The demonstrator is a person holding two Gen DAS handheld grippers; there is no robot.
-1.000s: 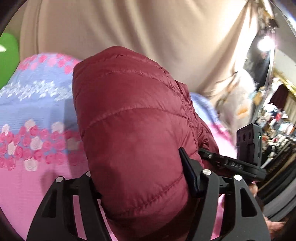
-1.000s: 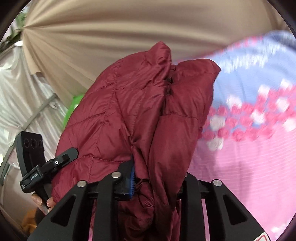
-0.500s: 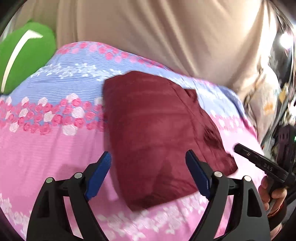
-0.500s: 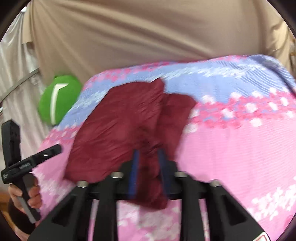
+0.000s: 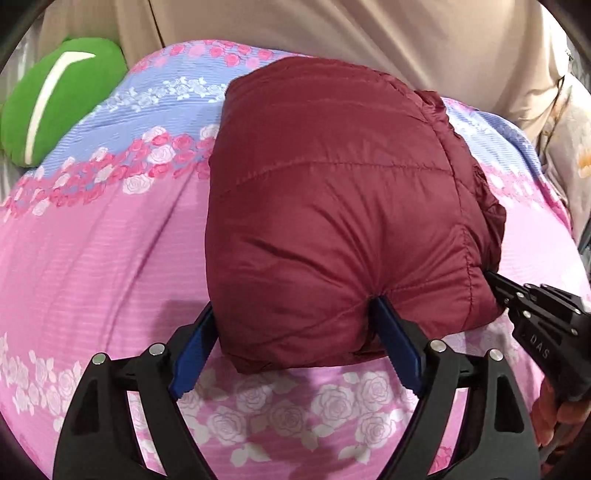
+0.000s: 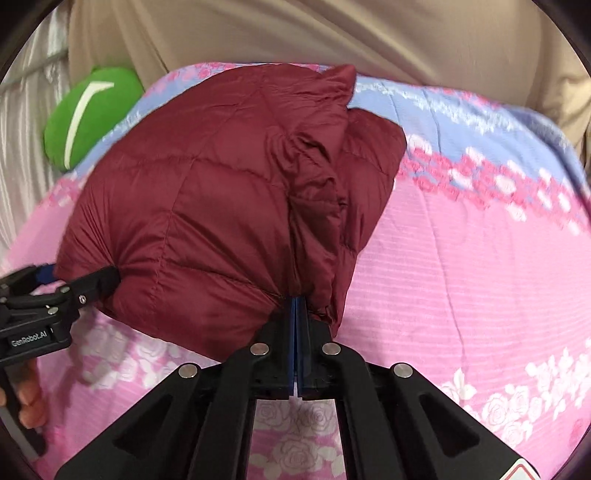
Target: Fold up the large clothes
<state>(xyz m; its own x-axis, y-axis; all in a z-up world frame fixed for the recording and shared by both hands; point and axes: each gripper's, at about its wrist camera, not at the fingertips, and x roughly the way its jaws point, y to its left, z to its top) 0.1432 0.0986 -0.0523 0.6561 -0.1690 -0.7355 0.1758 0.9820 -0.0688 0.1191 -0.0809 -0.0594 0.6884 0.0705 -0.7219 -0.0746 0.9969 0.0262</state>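
A dark red quilted puffer jacket (image 5: 340,206) lies folded in a thick bundle on the pink and blue floral bedspread (image 5: 103,258); it also shows in the right wrist view (image 6: 221,206). My left gripper (image 5: 295,325) is open, its blue-padded fingers (image 5: 397,350) straddling the bundle's near left corner. My right gripper (image 6: 297,306) is shut on the jacket's near right edge, pads almost together on a pinch of fabric. Each gripper shows in the other's view: the right (image 5: 495,284) and the left (image 6: 88,284).
A green cushion with a white stripe (image 5: 55,99) sits at the bed's far left corner. A beige curtain (image 6: 295,33) hangs behind the bed. Bedspread (image 6: 461,277) extends right of the jacket.
The jacket, held up in the air a second ago, has come down onto the bed. My left gripper opened and now straddles the bundle's corner. My right gripper has closed tighter on the edge.
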